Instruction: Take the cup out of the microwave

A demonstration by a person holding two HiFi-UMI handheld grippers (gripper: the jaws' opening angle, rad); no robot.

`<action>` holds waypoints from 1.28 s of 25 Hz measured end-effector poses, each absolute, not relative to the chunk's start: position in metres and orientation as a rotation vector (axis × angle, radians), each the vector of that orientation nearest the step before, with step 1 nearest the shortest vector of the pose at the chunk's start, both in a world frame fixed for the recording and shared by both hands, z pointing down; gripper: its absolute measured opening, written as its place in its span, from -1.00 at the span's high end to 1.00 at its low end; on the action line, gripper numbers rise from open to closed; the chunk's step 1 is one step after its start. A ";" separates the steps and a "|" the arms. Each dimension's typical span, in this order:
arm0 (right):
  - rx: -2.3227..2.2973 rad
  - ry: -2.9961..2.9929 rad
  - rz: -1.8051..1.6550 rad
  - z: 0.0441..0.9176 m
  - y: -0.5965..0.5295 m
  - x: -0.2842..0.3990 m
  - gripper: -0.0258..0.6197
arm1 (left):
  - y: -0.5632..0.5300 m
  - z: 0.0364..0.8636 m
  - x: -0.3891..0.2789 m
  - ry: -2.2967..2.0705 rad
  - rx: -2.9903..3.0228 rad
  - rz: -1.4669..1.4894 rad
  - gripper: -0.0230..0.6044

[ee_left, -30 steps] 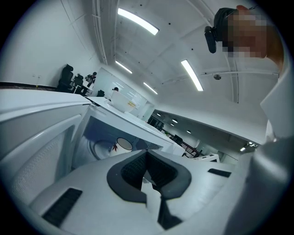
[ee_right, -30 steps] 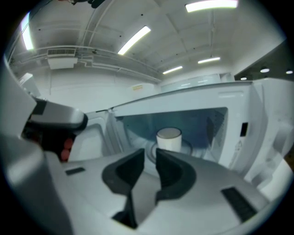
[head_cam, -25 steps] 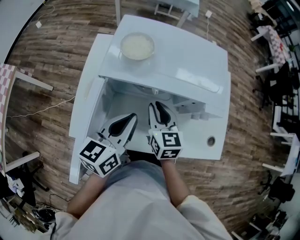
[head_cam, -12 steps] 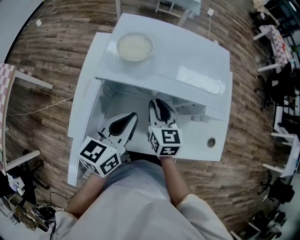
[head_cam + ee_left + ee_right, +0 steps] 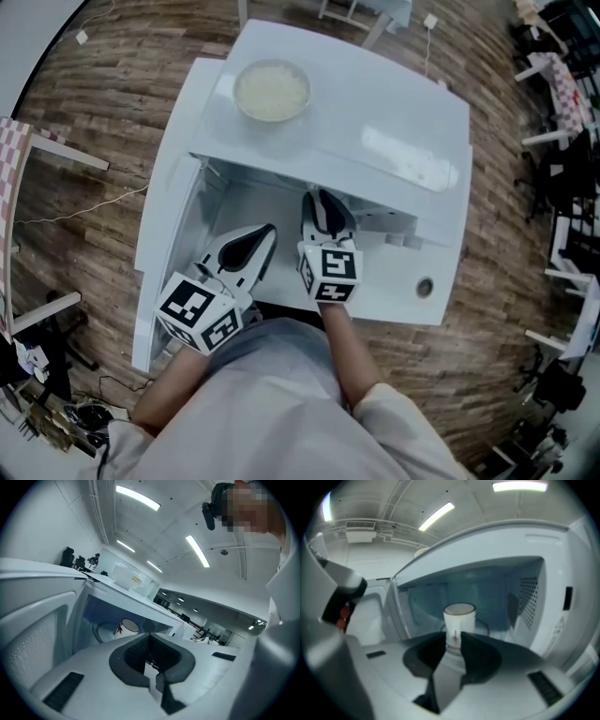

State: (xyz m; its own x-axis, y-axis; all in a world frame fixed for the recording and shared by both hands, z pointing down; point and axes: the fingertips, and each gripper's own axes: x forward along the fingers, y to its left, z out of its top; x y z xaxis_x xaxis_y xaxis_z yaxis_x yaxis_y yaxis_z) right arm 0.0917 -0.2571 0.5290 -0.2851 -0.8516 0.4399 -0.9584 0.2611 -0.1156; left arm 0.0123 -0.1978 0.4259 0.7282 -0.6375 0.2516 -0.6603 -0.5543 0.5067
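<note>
A white cup (image 5: 459, 619) stands upright on the turntable inside the open microwave (image 5: 375, 112). In the left gripper view the cup (image 5: 128, 626) shows past the door, with a red mark on its side. My right gripper (image 5: 453, 646) points into the cavity and its jaws are opening. The cup is ahead in line with the gap, and the pads do not touch it. In the head view the right gripper (image 5: 323, 216) has its tips at the microwave's mouth. My left gripper (image 5: 261, 242) hangs beside it with its jaws together on nothing, as the left gripper (image 5: 150, 657) view also shows.
The microwave door (image 5: 167, 246) stands swung open at the left, close to my left gripper. A round bowl (image 5: 272, 90) with pale contents sits on top of the microwave. Wooden floor surrounds the unit, and chairs and tables stand at the right edge.
My right gripper has edged forward toward the microwave's opening. The left gripper has stayed where it was.
</note>
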 end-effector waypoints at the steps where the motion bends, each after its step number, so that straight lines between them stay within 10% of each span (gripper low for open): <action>1: 1.680 -2.239 0.517 0.530 -0.258 0.093 0.59 | -0.198 0.426 0.012 -0.980 2.342 0.055 0.89; 32: 1.841 -2.200 0.423 0.556 -0.297 0.091 0.50 | -0.196 0.442 -0.004 -1.026 2.278 0.132 0.89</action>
